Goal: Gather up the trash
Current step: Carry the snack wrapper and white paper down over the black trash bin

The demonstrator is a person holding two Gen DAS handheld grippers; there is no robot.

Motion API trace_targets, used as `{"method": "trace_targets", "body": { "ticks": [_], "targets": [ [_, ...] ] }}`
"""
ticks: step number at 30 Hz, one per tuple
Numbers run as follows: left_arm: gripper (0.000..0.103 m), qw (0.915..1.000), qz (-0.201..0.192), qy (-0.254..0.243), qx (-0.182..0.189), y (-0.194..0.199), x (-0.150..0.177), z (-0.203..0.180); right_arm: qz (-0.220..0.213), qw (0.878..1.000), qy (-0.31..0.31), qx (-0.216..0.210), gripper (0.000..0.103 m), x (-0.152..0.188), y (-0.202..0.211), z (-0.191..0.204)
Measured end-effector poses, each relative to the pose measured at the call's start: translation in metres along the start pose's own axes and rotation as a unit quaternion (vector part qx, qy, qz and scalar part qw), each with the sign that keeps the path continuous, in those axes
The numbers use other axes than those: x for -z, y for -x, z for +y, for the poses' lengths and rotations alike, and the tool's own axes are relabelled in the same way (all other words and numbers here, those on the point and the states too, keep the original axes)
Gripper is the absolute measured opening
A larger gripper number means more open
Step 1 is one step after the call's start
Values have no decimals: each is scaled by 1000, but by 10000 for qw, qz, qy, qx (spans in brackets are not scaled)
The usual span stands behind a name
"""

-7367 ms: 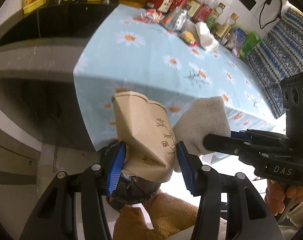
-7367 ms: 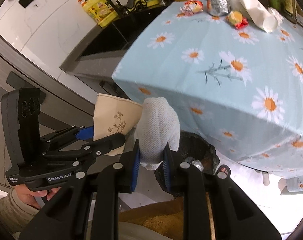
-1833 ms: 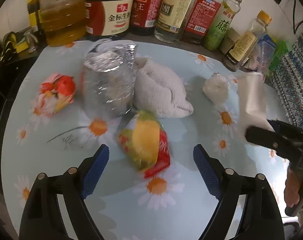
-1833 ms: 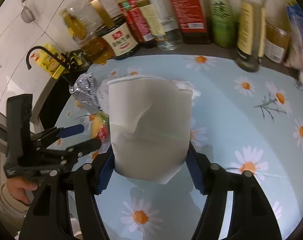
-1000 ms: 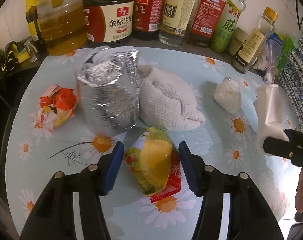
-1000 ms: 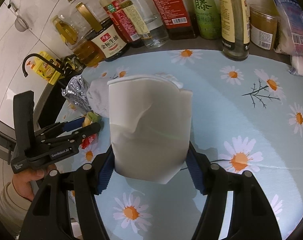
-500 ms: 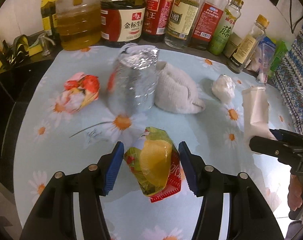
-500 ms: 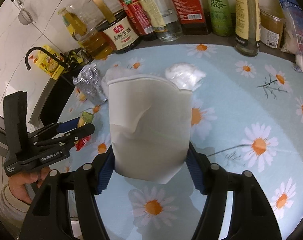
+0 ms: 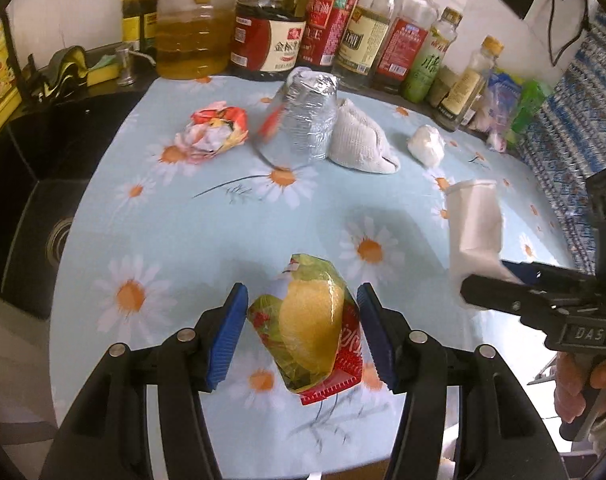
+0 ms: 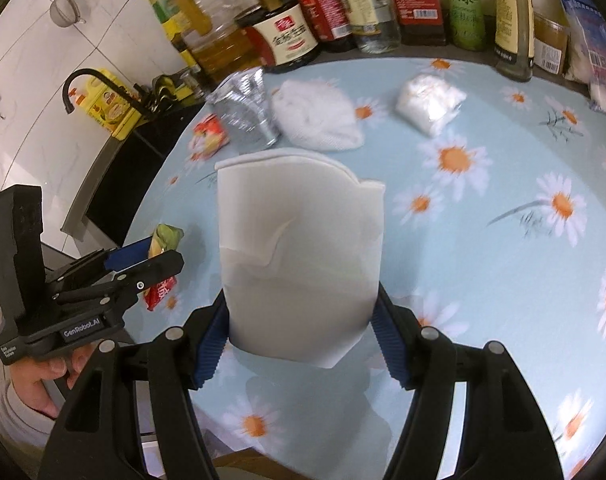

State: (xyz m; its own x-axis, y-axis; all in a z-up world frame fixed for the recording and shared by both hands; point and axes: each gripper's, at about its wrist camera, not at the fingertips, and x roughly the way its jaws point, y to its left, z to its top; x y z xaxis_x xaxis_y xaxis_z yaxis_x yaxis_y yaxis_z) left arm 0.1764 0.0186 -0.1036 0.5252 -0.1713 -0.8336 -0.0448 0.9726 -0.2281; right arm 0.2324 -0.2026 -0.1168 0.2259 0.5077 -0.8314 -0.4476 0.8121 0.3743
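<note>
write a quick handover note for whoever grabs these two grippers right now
Left gripper: shut on a crumpled yellow and red snack wrapper, held above the table.
Right gripper: shut on a squashed white paper cup, also in the air.
On the daisy tablecloth, uncollected: a red and white wrapper, a foil bag, a white cloth and a small white wad.
No bin in view now.
Left to do: drop both held pieces in the trash, then return for those four.

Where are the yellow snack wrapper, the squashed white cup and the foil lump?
yellow snack wrapper [image 9: 309, 320], left wrist view, its yellow middle panel.
squashed white cup [image 10: 301, 256], right wrist view, its creased front wall.
foil lump [image 9: 309, 116], left wrist view, its crinkled side.
</note>
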Motion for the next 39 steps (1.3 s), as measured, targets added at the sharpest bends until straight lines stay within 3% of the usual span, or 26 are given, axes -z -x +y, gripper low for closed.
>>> {"method": "trace_targets", "body": {
  "ticks": [12,21,39],
  "targets": [
    [55,9998,-127,100,111,51,45,26,179,9996,171,-100,66,49,-4,62],
    [55,9992,13,331,225,71,95,49,304,9992,206,-125,66,86,-4,94],
    [55,9943,647,709,458,57,180,84,842,9957,377,-22,66,149,-29,140]
  ]
}}
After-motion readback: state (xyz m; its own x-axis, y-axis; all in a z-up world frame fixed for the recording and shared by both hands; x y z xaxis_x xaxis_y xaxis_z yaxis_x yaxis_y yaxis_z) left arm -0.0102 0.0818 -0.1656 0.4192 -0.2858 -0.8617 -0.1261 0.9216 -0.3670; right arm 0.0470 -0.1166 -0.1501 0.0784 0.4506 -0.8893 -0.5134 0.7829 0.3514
